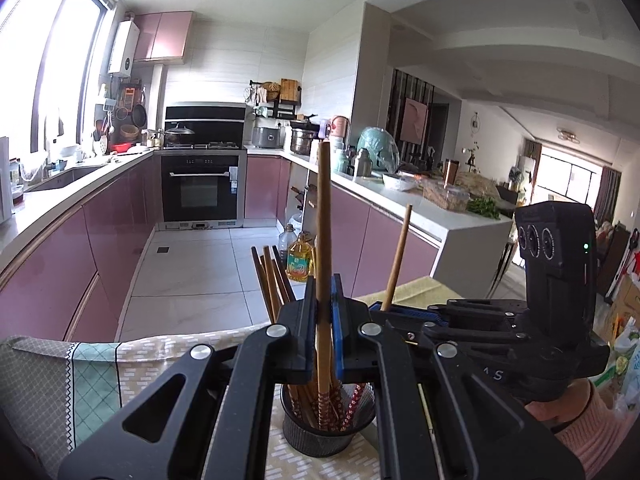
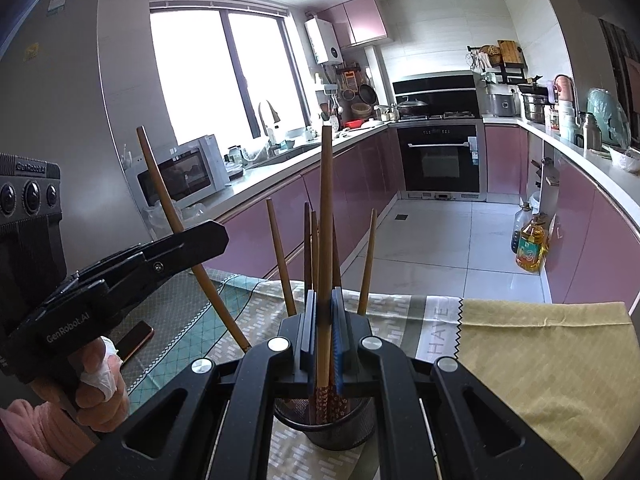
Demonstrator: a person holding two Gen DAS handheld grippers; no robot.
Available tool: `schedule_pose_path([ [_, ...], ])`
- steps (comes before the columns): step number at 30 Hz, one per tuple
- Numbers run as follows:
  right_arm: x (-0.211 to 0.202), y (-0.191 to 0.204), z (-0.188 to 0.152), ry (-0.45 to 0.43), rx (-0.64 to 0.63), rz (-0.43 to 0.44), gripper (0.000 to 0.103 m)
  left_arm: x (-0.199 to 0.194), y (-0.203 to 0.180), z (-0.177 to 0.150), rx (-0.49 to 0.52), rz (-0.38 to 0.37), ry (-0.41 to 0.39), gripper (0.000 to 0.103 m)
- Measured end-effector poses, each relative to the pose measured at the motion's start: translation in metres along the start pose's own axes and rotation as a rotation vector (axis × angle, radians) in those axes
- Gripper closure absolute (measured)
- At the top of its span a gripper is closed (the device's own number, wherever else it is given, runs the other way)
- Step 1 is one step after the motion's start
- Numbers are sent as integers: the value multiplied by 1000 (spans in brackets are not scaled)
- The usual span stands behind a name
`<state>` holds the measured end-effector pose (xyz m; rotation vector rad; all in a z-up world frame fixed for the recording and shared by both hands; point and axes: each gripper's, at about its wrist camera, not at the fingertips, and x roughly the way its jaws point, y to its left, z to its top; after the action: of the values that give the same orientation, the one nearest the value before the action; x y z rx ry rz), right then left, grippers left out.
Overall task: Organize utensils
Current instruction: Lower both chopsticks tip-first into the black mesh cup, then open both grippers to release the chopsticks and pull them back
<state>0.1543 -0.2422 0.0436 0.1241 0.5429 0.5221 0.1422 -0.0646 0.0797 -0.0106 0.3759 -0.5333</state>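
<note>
The left gripper (image 1: 323, 312) is clenched on 1 wooden chopstick (image 1: 323, 216). The chopstick stands nearly upright between the 2 fingers, and its patterned lower end reaches down into the black mesh cup (image 1: 320, 436). The right gripper (image 2: 323, 320) is also clenched, on a second chopstick (image 2: 326, 216), which also stands nearly upright with its red patterned end just inside the same cup (image 2: 326, 428).

The cup stands on a table covered with a patterned tablecloth (image 2: 224, 320), directly under both grippers. Several more chopsticks (image 2: 280, 252) already stand in it and lean out in different directions.

In the right wrist view the left gripper comes in from the left side, held by a hand (image 2: 100, 384) with a pink sleeve (image 2: 40, 432). A phone (image 2: 134, 340) lies on the tablecloth near that hand. A yellow cloth (image 2: 552, 360) covers the right part of the table. Behind the table is a kitchen with pink cabinets (image 2: 352, 184) and an oil bottle (image 2: 530, 248) on the floor.
</note>
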Motion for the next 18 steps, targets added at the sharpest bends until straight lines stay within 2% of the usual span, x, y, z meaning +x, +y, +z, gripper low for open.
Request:
schedule_pose_path([
  [4,14,-2,-6,45,4,-7,97,16,-5,-8,17,-6,76,96],
  [11,29,-9,-16,100,32,-19,95,49,5,-32,-6,37,174,96],
  [12,29,-9,-17,102,34,-19,95,51,7,-35,-7,43,182,95],
  [14,29,-10,-18,102,39,-21,95,56,9,-38,-9,50,193,86],
  [16,27,-11,-19,100,45,-18,94,57,12,-42,-18,57,198,85],
  [18,23,-9,-23,94,46,-18,89,55,15,-47,-31,66,193,82],
])
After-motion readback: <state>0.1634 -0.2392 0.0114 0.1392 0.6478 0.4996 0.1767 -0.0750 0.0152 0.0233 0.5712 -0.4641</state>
